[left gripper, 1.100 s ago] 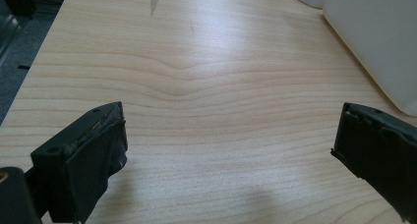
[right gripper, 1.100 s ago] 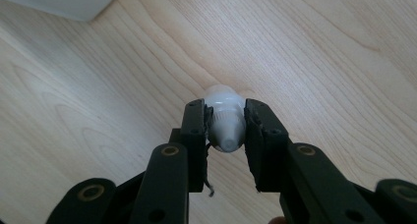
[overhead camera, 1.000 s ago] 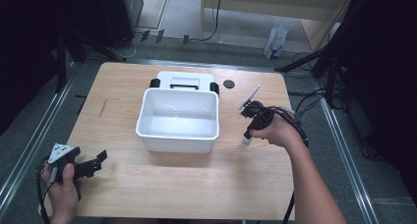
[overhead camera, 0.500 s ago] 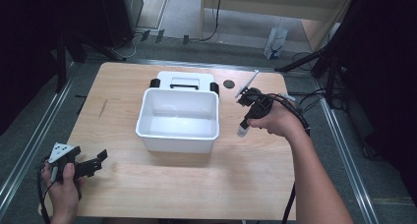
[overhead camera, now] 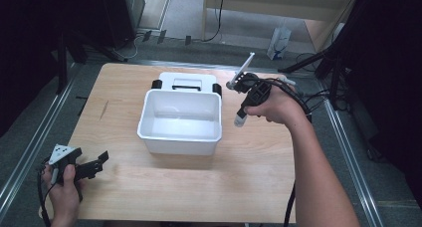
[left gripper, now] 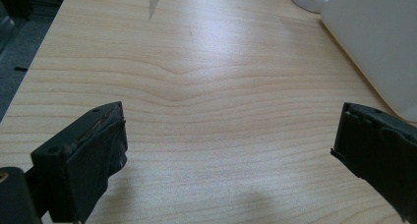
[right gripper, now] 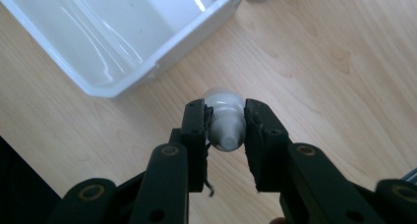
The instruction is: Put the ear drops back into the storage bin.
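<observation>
The right gripper [overhead camera: 240, 118] is up above the table [overhead camera: 259, 162], just off the white bin's [overhead camera: 180, 137] three o'clock side, and its jaws are clamped on a small white bottle [right gripper: 225, 128]. In the right gripper view the bottle sits squarely between the two black pads, nozzle end toward the camera, its far end rounding out past the fingertips; most of its body is hidden by the pads, so its label and full length are hard to read. From the high view only the pale lower tip of the bottle pokes out under the hand, pointing down toward six o'clock, clear of the wood. A thin pale rod sticks up from the gripper toward twelve o'clock; what it is stays unclear. Behind the bin, at its twelve o'clock, lies a white lid [overhead camera: 186, 82] with dark clips, partly covered by the bin's rim. In the right gripper view the bin is cut off at the upper left, its glossy inside bare where visible. Down at seven o'clock the left gripper [left gripper: 231, 150] rests low at the table's near left edge, jaws spread wide with nothing but wood grain between them; the bin's wall [left gripper: 373, 42] edges in at its two o'clock, cropped by the frame.
</observation>
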